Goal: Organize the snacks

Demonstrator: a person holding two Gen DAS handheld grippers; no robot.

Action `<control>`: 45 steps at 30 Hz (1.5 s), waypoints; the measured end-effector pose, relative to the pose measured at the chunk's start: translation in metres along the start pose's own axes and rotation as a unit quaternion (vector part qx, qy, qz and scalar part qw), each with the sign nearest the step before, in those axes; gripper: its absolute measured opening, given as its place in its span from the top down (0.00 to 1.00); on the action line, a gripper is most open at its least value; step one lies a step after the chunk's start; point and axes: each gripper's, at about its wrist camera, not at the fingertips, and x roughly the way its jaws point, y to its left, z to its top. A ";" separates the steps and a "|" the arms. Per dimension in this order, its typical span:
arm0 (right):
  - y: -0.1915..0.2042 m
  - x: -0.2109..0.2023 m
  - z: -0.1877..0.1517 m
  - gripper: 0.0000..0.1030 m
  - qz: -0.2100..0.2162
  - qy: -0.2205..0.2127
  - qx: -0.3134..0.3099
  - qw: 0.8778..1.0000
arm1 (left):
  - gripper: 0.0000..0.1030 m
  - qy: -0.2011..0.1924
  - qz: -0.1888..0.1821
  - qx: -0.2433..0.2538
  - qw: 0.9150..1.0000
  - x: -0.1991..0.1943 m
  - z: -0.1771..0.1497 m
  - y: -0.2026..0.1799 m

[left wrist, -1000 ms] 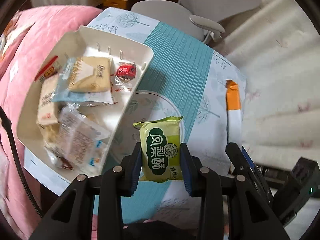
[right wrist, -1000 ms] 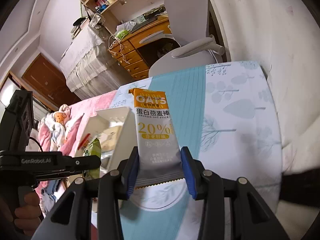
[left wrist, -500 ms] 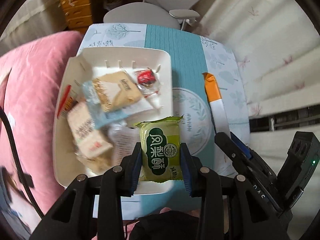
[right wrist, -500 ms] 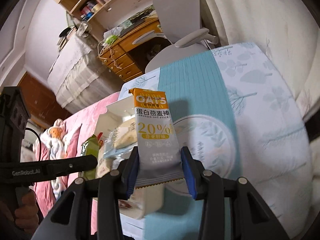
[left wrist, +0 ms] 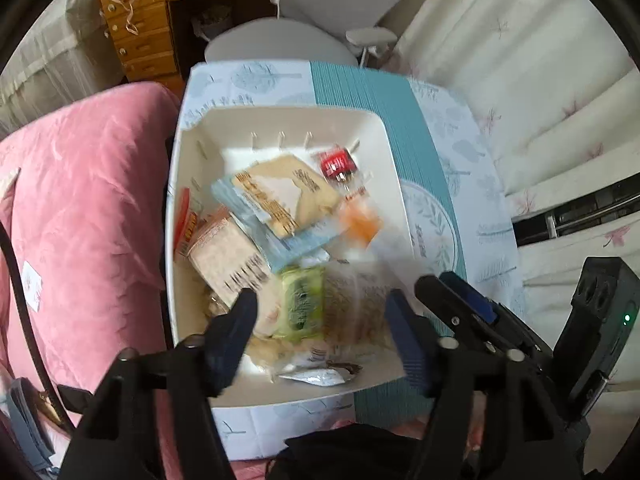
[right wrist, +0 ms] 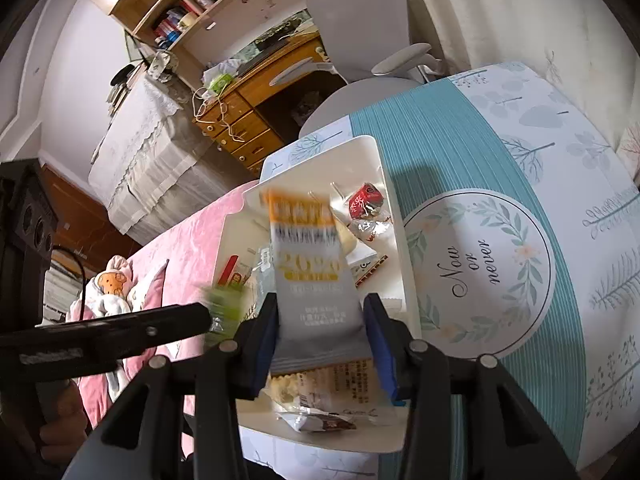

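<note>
Bright daylight, soft shadows, motion blur mid-frame, fisheye bending, dark corners

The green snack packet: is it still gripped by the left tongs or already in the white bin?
Released. The left tongs have just been opening; the green snack packet sits blurred between the spread pads, over the white bin.

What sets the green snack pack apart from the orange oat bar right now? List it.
The green snack pack lies loose between the open left tongs, which have just been opening; the orange oat bar stands between the right tongs' pads. The pack is squarish, the bar long. Both are over the white tray.
</note>
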 end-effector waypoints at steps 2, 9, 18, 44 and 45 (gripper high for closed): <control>-0.001 -0.002 0.001 0.56 -0.004 0.003 -0.005 1.000 | 0.24 -0.015 0.013 0.001 1.000 -0.007 -0.003 0.002; -0.006 -0.009 -0.005 0.50 -0.001 0.045 -0.051 0.998 | 0.18 -0.012 0.025 -0.049 0.998 -0.008 -0.027 0.002; -0.038 -0.059 -0.038 0.29 -0.016 0.102 -0.134 0.986 | 0.18 0.029 0.016 -0.104 0.994 0.020 -0.081 -0.052; -0.076 -0.260 -0.059 0.09 -0.151 0.027 -0.156 0.976 | 0.15 -0.156 0.119 -0.018 0.980 -0.091 -0.159 -0.197; -0.078 -0.261 -0.059 0.06 -0.154 0.021 -0.148 0.977 | 0.12 -0.162 0.123 -0.023 0.979 -0.091 -0.162 -0.196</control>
